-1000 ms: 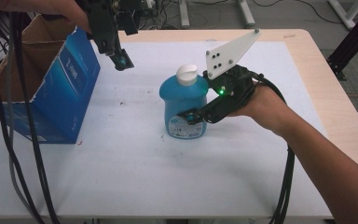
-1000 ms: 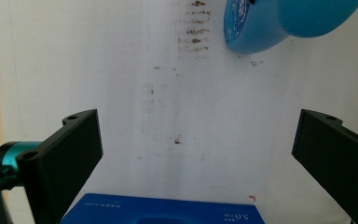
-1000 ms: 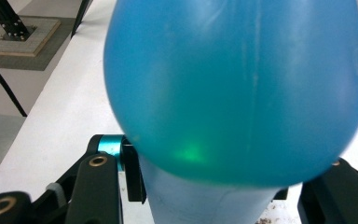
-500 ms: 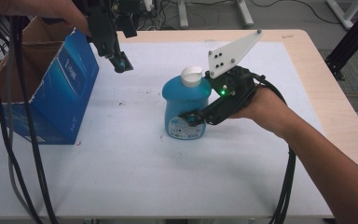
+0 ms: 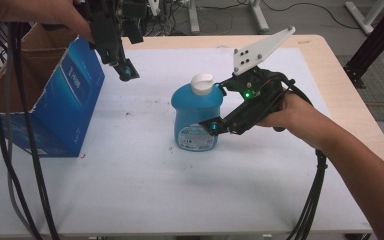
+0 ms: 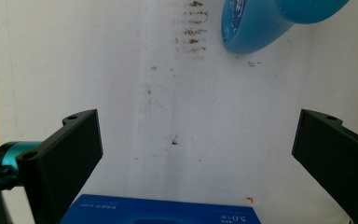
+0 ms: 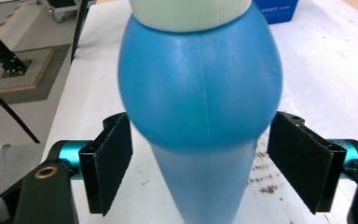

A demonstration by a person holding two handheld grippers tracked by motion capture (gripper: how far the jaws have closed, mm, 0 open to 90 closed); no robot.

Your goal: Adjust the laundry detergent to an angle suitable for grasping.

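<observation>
Blue bottle (image 5: 196, 117) is judged rigid, smooth, possibly slippery; its lower body is straddled by the right gripper (image 5: 215, 126), jaws apart. Left gripper (image 5: 126, 72) is held spread.

White table (image 5: 130, 200) — blue bottle (image 5: 196, 117), blue box (image 5: 62, 100)

Both grippers are black with teal cylindrical fittings near the jaw bases. The right gripper (image 5: 219, 126) carries a white three-cornered plate (image 5: 258, 49) with small dark holes and a lit green LED (image 5: 247, 93) on its body; a brass screw insert (image 7: 46, 172) shows on its frame. The left gripper (image 5: 126, 71) has flat rectangular black pads (image 6: 68, 156) with screw holes. Bundled black cables (image 5: 314, 200) trail from each. Forearms bare, no sleeves visible.
</observation>
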